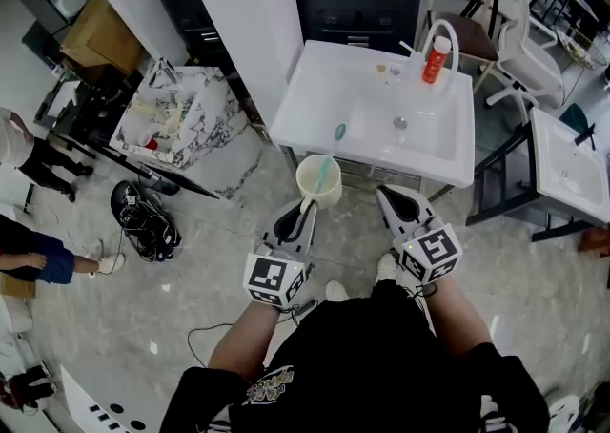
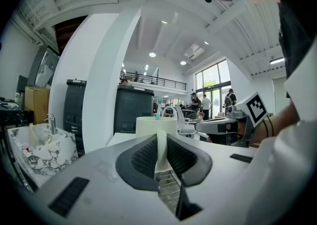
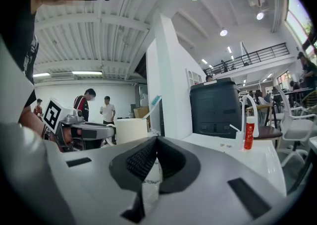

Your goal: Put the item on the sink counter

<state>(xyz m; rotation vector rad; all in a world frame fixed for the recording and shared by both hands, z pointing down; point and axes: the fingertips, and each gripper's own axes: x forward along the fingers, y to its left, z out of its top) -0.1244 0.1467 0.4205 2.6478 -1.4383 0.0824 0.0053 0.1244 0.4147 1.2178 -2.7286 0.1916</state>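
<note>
A cream cup [image 1: 318,183] with a teal-headed toothbrush [image 1: 334,143] standing in it hangs over the floor, just in front of the white sink counter [image 1: 319,88]. My left gripper [image 1: 307,206] is shut on the cup's handle. In the left gripper view the handle [image 2: 161,149] is pinched upright between the dark pads, with the cup [image 2: 148,126] beyond it. My right gripper [image 1: 387,195] is beside the cup on the right, shut with nothing in it [image 3: 154,142]. The cup [image 3: 130,131] also shows at the left in the right gripper view.
A red bottle [image 1: 435,59] and a curved white faucet [image 1: 446,32] stand at the counter's back right. A marble-patterned sink [image 1: 191,135] is at the left and another white sink [image 1: 567,174] at the right. Chairs stand behind, and people stand at the far left.
</note>
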